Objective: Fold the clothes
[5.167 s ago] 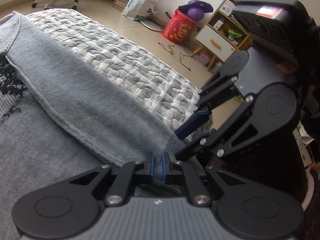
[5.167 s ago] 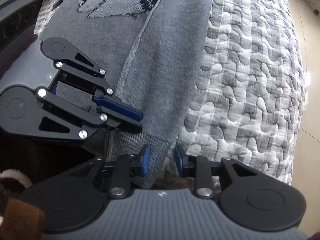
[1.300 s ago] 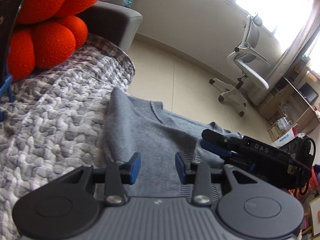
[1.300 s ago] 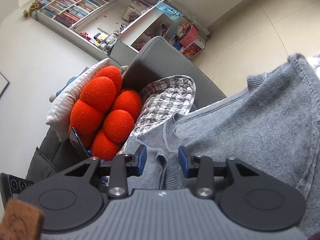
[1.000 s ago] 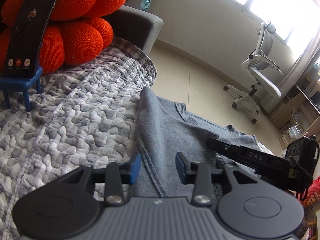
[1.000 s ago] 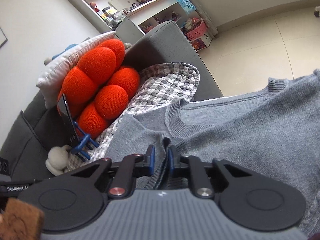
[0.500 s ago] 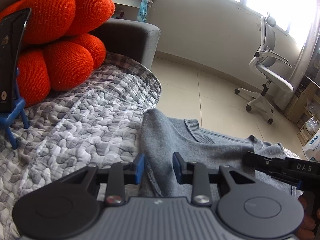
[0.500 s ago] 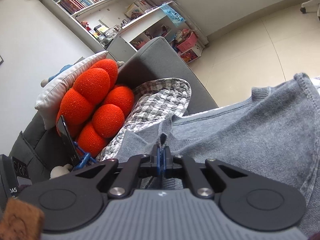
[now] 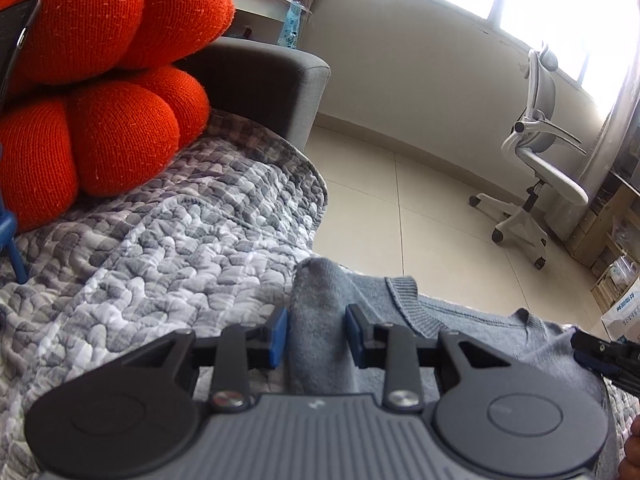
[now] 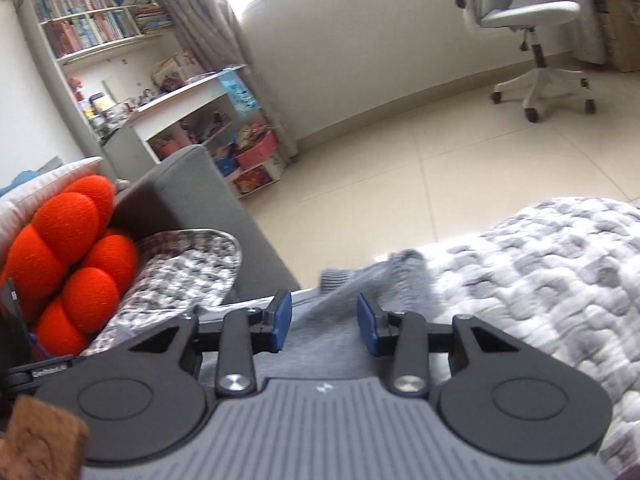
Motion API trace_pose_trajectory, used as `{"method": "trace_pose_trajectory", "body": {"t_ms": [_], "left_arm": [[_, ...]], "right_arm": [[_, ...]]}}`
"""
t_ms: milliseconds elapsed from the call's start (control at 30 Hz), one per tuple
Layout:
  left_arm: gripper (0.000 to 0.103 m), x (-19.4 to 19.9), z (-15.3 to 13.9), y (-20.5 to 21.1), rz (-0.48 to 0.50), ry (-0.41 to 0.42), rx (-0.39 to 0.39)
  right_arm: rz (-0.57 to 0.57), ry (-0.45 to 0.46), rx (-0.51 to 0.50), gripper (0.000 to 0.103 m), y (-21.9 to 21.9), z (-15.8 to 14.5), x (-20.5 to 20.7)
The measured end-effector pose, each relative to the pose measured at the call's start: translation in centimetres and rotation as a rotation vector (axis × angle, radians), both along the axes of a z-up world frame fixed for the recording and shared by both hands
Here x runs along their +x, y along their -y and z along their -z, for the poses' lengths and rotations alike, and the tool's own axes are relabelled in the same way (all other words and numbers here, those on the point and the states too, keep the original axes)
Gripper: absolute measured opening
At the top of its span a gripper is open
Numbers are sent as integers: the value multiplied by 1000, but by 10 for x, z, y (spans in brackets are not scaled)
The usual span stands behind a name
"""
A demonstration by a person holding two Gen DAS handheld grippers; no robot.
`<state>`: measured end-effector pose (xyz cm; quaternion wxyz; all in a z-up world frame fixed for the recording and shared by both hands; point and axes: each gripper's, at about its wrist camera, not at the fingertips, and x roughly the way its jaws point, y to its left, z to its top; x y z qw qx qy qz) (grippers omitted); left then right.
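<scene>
A grey knit sweater (image 9: 460,328) lies on the quilted sofa cover, its ribbed neckline facing the floor side. My left gripper (image 9: 316,334) is shut on a thick raised fold at the sweater's left shoulder, and the fabric fills the gap between both blue pads. In the right wrist view the sweater (image 10: 380,276) is blurred and lies loose under and beyond my right gripper (image 10: 324,326). Its jaws are opening, and the pads stand clear of the cloth. The right gripper's fingertips (image 9: 600,360) show at the right edge of the left wrist view.
The grey-white quilt (image 9: 180,248) covers the sofa seat. An orange knot cushion (image 9: 100,100) leans at the back left by the sofa arm (image 9: 272,88). Beyond the sofa edge are tiled floor, an office chair (image 10: 532,40) and bookshelves (image 10: 100,28).
The right gripper was pinched on the sweater's edge and has now let it go, with its jaws parted and its view swung right. The left gripper moved forward and lower, onto the shoulder fold.
</scene>
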<state>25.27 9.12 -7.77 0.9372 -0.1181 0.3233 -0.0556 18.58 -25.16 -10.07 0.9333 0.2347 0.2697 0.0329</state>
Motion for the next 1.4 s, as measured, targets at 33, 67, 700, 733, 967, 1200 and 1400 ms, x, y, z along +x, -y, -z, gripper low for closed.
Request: {"method": "trace_pose_trajectory", "body": {"t_ms": [33,67,700,733,967,1200,1400], "left_arm": [[31,4,3,-2,-4,-4,-4],[32,9,6,-5,-5,-3,-8],[45,-9,-27,-8,-49,-64,-65],[45,-16,-34,-7,-36,-69,-52],[49,-69,-66,-14,19,-161,-31],[49,-136,-83,-16,80,-217,20],[49,-199,-82,-15,141,-258,100]], "right_arm": [[11,-15,-7,35,3,5,2],[20,-24,-10,27,5,9,5],[54,-38,53,48,1,0,8],[49,-51,59,49,-2,-4,8],[-1,-164,123,49,-17,-35,-16],[-17,-233,147,49,-30,-67,-65],[-79,-304,224,49,-53,-71,-112]]}}
